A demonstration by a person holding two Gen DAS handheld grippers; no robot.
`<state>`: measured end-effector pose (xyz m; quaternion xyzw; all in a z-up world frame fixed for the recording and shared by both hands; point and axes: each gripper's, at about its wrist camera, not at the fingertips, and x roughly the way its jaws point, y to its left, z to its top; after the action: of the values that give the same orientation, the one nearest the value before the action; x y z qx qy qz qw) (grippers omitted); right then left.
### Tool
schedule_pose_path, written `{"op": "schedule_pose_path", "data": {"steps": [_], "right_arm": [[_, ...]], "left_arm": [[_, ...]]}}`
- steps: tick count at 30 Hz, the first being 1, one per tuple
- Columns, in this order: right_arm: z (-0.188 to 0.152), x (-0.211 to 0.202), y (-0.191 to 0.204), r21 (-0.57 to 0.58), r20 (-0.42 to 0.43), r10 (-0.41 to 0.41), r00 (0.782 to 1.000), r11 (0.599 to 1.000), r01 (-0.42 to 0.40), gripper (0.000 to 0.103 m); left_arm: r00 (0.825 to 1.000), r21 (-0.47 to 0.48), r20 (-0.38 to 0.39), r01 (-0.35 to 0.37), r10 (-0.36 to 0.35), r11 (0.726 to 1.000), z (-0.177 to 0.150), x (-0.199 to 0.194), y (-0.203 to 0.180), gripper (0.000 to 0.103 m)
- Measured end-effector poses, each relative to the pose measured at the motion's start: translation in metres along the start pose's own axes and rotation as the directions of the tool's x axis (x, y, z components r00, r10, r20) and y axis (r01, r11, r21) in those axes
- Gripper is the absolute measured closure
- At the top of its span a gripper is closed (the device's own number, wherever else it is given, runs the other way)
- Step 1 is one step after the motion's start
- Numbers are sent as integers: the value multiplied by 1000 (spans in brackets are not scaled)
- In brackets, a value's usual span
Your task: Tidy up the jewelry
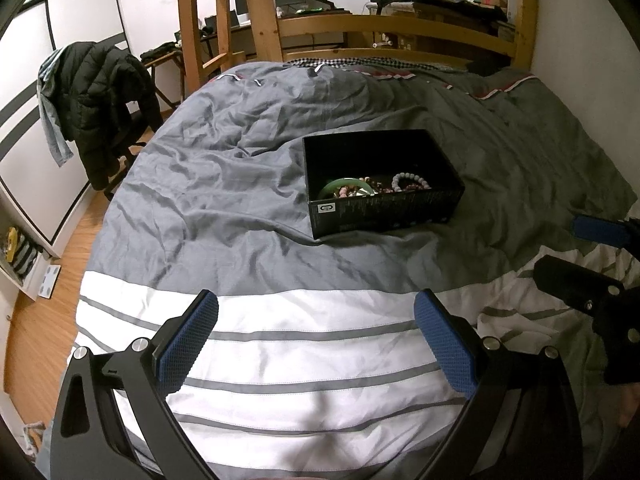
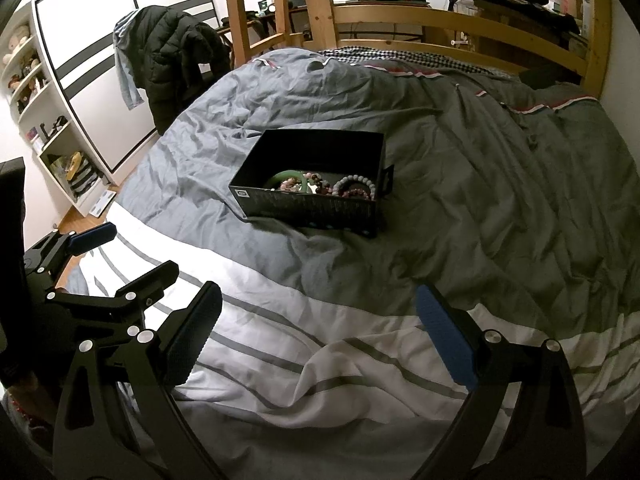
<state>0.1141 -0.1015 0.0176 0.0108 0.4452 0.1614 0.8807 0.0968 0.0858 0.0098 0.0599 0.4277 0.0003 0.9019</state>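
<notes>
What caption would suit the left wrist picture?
Open left gripper hovers over a striped duvet, facing a black box of bracelets.

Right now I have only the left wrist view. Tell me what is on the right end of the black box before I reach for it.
Observer: The black box has a small black loop handle sticking out from its right end wall.
Operator: Check the right tool; I see only its edge.
Observer: The right tool is open with nothing between its pads, above the white striped part of the duvet.
Operator: Report what stands left of the wardrobe.
Observer: An open white shelf with plush toys on its upper levels.
</notes>
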Motion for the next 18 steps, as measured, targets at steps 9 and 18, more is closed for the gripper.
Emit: {"op": "schedule_pose_path", "data": {"steps": [9,18], "right_arm": [[0,0,0,2,-1,-2,1000,1000,2,7],[0,0,-1,3,-1,-1,1000,1000,1,7]], "left_arm": [[1000,1,1,-1,1,1000,0,0,-1,6],[1000,3,1,-2,2,1000,0,0,-1,6]]}}
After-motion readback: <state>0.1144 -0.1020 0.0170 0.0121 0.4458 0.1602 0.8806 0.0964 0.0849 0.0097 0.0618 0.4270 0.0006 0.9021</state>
